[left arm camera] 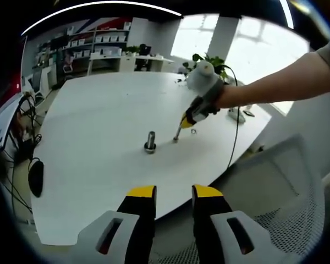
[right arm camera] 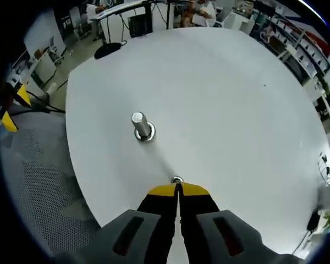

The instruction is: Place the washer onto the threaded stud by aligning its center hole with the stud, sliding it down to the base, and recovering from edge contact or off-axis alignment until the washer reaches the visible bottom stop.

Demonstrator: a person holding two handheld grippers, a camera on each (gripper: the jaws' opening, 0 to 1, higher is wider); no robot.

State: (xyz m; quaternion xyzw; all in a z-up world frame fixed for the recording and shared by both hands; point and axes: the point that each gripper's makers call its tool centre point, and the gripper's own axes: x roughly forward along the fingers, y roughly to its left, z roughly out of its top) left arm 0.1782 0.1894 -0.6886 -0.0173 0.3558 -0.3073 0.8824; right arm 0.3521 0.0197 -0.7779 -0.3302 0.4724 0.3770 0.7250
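Shiny metal stud (right arm camera: pixel 141 126) on smooth matt table (right arm camera: pixel 236 110).

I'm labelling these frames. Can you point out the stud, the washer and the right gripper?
stud (right arm camera: pixel 141 126), right gripper view, on its shaft.
washer (right arm camera: pixel 177 180), right gripper view, on its rim at the jaw tips.
right gripper (right arm camera: pixel 179 190), right gripper view, between its fingertips.

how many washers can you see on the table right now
1. The washer sits at the tips of the right gripper, on the white table short of the threaded stud. Whether another already rests at the stud's base is too small to tell.
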